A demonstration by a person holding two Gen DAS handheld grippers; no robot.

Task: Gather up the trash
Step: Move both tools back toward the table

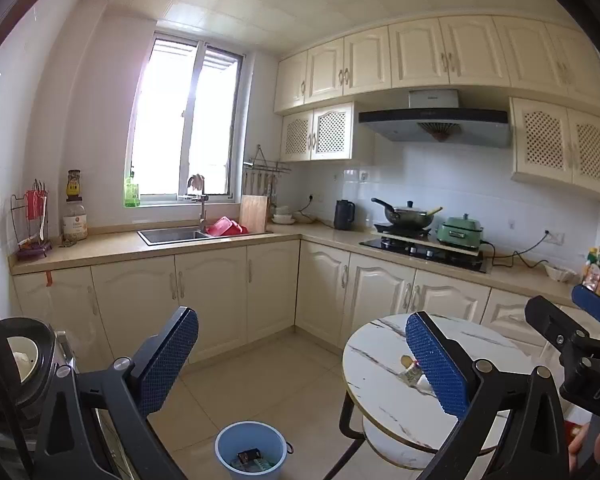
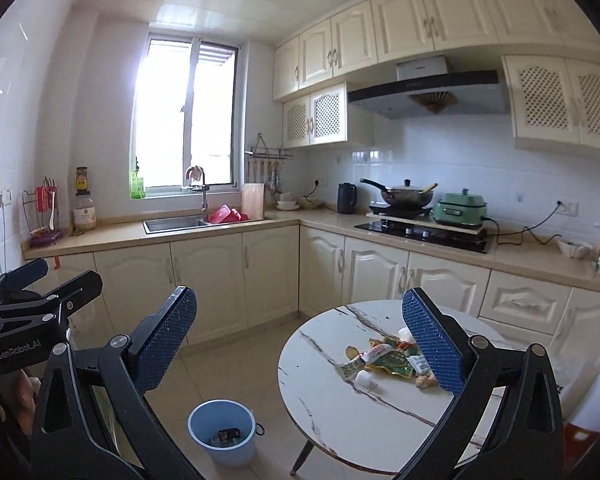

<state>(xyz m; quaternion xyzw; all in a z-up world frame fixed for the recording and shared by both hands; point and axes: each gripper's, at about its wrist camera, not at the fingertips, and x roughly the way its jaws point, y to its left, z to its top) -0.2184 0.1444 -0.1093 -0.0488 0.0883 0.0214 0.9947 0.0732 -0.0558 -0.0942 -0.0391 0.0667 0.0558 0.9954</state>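
A pile of wrappers and scraps (image 2: pixel 388 360) lies on the round marble-top table (image 2: pixel 340 420), with a white crumpled piece (image 2: pixel 364 378) beside it. In the left wrist view only one scrap (image 1: pixel 410 370) shows on the table (image 1: pixel 380 344), behind my finger. A blue bin (image 2: pixel 228 456) stands on the floor left of the table and holds some trash (image 2: pixel 228 436); the left view shows the bin (image 1: pixel 224 456) too. My left gripper (image 1: pixel 302 320) and right gripper (image 2: pixel 300 296) are both open and empty, held above the floor and pointing at the kitchen.
An L-shaped counter with a sink (image 1: pixel 172 235) and a stove with a pan (image 1: pixel 408 216) runs along the far walls. A dark appliance (image 1: pixel 24 360) stands close on the left. A tiled floor (image 1: pixel 260 380) lies between the cabinets and the table.
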